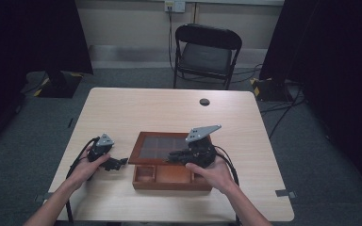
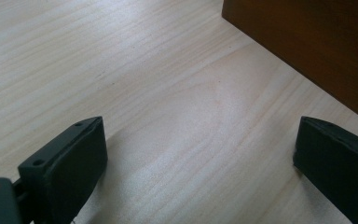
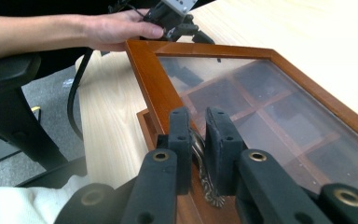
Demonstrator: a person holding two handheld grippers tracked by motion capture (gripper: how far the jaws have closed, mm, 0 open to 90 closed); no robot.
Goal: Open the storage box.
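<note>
While the wooden box [image 1: 169, 176] sits near the table's [image 1: 122, 108] front edge, the right gripper [image 3: 198, 135] pinches the metal handle [image 3: 205, 175] of its raised glass lid [image 3: 270, 116]. Left of the box, the left gripper [image 2: 200, 154] rests with jaws spread.

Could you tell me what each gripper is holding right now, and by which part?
The right gripper is shut on the metal handle at the front edge of the box's glass lid. The left gripper is open on the table, holding nothing.

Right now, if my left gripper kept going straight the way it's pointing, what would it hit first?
Most likely the wooden box: its side wall lies just ahead of the open left gripper, with bare table between.
</note>
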